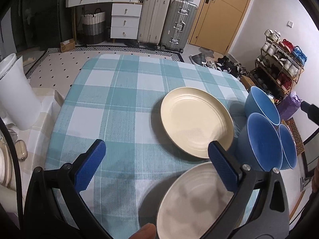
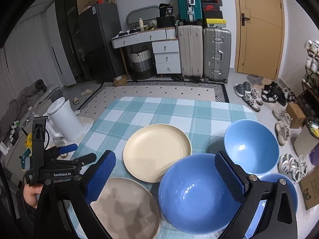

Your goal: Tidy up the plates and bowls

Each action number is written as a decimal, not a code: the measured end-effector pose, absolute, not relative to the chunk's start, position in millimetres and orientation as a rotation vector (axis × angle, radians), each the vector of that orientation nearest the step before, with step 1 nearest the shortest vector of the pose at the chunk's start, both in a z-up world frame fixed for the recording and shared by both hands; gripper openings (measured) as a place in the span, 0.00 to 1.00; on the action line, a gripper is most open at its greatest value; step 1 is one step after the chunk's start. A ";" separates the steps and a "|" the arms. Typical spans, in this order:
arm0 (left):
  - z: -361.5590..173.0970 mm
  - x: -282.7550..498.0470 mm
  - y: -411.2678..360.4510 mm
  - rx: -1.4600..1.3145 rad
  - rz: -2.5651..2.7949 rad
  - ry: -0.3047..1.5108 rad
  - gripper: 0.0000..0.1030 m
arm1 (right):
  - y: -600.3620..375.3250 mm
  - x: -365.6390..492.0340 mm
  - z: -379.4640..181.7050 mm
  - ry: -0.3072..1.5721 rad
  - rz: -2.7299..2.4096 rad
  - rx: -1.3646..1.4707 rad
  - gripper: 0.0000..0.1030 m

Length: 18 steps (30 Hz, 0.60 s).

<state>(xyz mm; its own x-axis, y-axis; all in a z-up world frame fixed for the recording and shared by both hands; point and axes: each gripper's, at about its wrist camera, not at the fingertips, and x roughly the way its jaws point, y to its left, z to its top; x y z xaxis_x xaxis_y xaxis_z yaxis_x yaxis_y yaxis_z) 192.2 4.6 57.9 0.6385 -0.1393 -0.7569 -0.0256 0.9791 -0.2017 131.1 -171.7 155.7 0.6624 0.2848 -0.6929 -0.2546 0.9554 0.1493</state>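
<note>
Two cream plates lie on the checked tablecloth (image 1: 119, 103): a far plate (image 1: 196, 122) (image 2: 156, 152) and a near plate (image 1: 193, 201) (image 2: 127, 207). Three blue bowls stand at the right: a far bowl (image 1: 261, 105) (image 2: 252, 146), a middle bowl (image 1: 263, 141) (image 2: 196, 192) and a near-right bowl (image 1: 288, 146) (image 2: 287, 189). My left gripper (image 1: 156, 165) is open and empty, its right finger over the near plate's far rim. My right gripper (image 2: 165, 175) is open and empty above the middle bowl. The left gripper also shows in the right wrist view (image 2: 65, 155).
A white bin (image 1: 14, 93) (image 2: 65, 119) stands left of the table on a side surface with clutter. Beyond the table are a patterned rug (image 2: 159, 89), suitcases (image 2: 205, 51), a drawer unit, a door, shoes and a shoe rack at the right.
</note>
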 end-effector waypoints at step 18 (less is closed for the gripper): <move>34.4 245.1 0.4 -0.211 -0.047 0.953 0.99 | -173.4 233.3 103.9 1.017 0.291 0.002 0.98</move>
